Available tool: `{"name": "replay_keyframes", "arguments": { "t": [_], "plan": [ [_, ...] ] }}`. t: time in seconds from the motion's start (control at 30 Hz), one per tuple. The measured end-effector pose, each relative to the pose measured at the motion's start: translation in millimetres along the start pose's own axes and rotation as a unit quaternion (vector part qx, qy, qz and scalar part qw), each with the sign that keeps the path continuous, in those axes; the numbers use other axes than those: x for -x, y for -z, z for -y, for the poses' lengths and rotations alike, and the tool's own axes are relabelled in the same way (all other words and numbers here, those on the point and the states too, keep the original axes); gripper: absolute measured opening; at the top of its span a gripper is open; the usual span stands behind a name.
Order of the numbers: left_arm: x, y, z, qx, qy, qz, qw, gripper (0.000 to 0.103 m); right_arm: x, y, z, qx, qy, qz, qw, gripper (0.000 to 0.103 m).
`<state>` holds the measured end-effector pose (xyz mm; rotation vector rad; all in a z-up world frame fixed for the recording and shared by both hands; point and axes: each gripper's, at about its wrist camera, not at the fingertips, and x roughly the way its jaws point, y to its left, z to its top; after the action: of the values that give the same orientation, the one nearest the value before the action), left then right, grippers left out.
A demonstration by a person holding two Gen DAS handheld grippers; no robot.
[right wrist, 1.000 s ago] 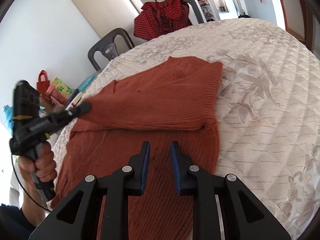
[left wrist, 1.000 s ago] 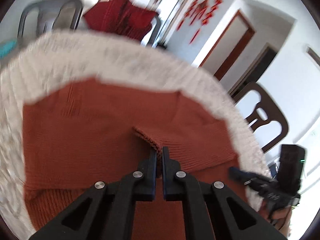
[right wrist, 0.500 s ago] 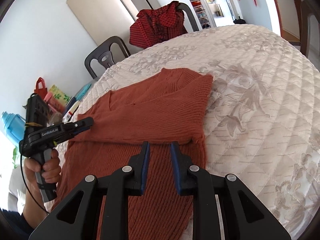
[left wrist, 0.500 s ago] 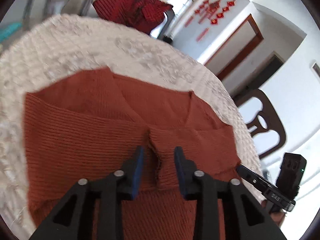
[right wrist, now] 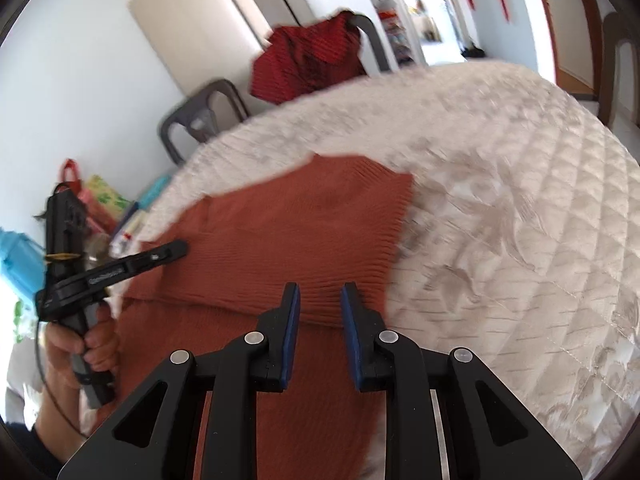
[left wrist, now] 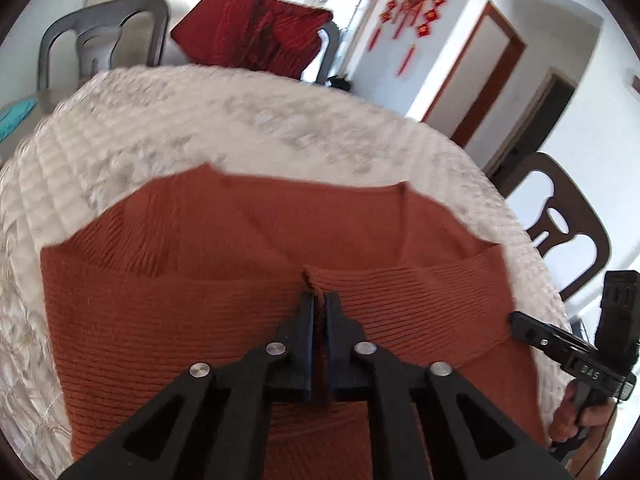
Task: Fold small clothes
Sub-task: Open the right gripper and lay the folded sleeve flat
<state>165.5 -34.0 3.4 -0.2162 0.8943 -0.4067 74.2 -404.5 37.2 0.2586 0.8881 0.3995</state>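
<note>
A rust-orange knit sweater (left wrist: 224,300) lies partly folded on the quilted white tablecloth (left wrist: 160,120); it also shows in the right wrist view (right wrist: 288,232). My left gripper (left wrist: 319,300) is shut on a raised fold of the sweater near its middle. My right gripper (right wrist: 318,292) is open, its jaws apart just above the folded sweater's near edge. The right gripper also shows in the left wrist view (left wrist: 520,320), at the sweater's right edge. The left gripper also shows in the right wrist view (right wrist: 176,246).
A dark red garment (left wrist: 256,28) hangs over a grey chair (left wrist: 100,36) behind the table. A brown wooden chair (left wrist: 560,216) stands at the right. Bags and a blue bottle (right wrist: 16,256) sit at the table's left side. The tablecloth (right wrist: 520,240) spreads right of the sweater.
My left gripper, open half a second ago, has shut on the sweater's fold. My right gripper has moved forward to the folded edge and its jaws have opened a little wider.
</note>
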Motion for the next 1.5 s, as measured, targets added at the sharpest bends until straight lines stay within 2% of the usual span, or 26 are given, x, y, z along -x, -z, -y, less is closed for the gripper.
{"name": "replay_keyframes", "arguments": {
  "t": [0.13, 0.23, 0.33, 0.37, 0.43, 0.6, 0.67, 0.73, 0.8, 0.83, 0.87, 1.03, 1.2, 1.3, 1.5],
  "plan": [
    [27.5, 2.0, 0.7, 0.005, -0.009, 0.033, 0.9994, 0.011, 5.2, -0.9, -3.2, 0.01, 0.006, 0.0, 1.0, 0.02],
    [42.0, 1.1, 8.7, 0.001, 0.001, 0.047, 0.9989, 0.011, 11.0, -5.2, -7.2, 0.023, 0.006, 0.011, 1.0, 0.02],
    [35.0, 7.5, 19.9, -0.017, 0.009, 0.027, 0.9995, 0.011, -2.1, -8.7, -3.1, 0.021, 0.022, -0.007, 1.0, 0.02],
    [28.1, 11.5, 21.5, -0.022, 0.009, 0.013, 0.9996, 0.011, -8.5, -8.8, -1.1, 0.019, 0.03, -0.017, 0.999, 0.014],
    [13.6, 20.0, 21.6, -0.032, -0.007, -0.018, 0.9993, 0.011, -7.8, -8.4, 0.5, 0.022, 0.036, -0.017, 0.999, 0.013],
    [24.3, 7.5, 28.6, -0.04, -0.008, 0.01, 0.9991, 0.011, 1.6, -21.0, 0.2, 0.026, 0.039, 0.004, 0.999, 0.013],
    [22.5, -1.7, 32.9, -0.049, -0.023, 0.021, 0.9983, 0.011, -1.5, -31.3, 1.1, 0.027, 0.043, 0.01, 0.999, 0.013],
    [11.7, -8.1, 31.4, -0.045, -0.025, 0.014, 0.9986, 0.011, -9.5, -41.6, 5.7, 0.025, 0.047, 0.014, 0.998, 0.013],
    [-5.9, -10.1, 26.7, -0.042, -0.047, -0.003, 0.998, 0.011, -24.8, -50.3, 16.8, 0.01, 0.056, 0.004, 0.998, 0.013],
    [-12.2, -8.0, 24.5, -0.042, -0.046, -0.008, 0.998, 0.011, -29.8, -51.2, 21.5, 0.005, 0.06, -0.003, 0.998, 0.013],
    [-11.4, -7.6, 23.8, -0.045, -0.044, 0.0, 0.998, 0.011, -35.2, -51.9, 26.3, 0.0, 0.063, -0.009, 0.998, 0.013],
    [16.0, 3.0, 26.0, -0.053, -0.032, 0.012, 0.998, 0.011, -15.8, -44.9, 20.9, 0.008, 0.059, 0.001, 0.998, 0.013],
    [35.7, 27.1, 22.2, -0.053, -0.037, 0.018, 0.9977, 0.011, 8.0, -15.7, -1.5, 0.042, 0.038, -0.005, 0.998, 0.013],
    [26.3, 34.7, 15.6, -0.051, -0.056, 0.004, 0.9971, 0.011, 5.1, -1.9, -6.5, 0.06, 0.048, -0.019, 0.997, 0.013],
    [43.5, 36.0, 10.6, -0.042, -0.049, 0.021, 0.9977, 0.011, 2.5, -1.0, -5.0, 0.061, 0.058, -0.021, 0.996, 0.014]
  ]
}}
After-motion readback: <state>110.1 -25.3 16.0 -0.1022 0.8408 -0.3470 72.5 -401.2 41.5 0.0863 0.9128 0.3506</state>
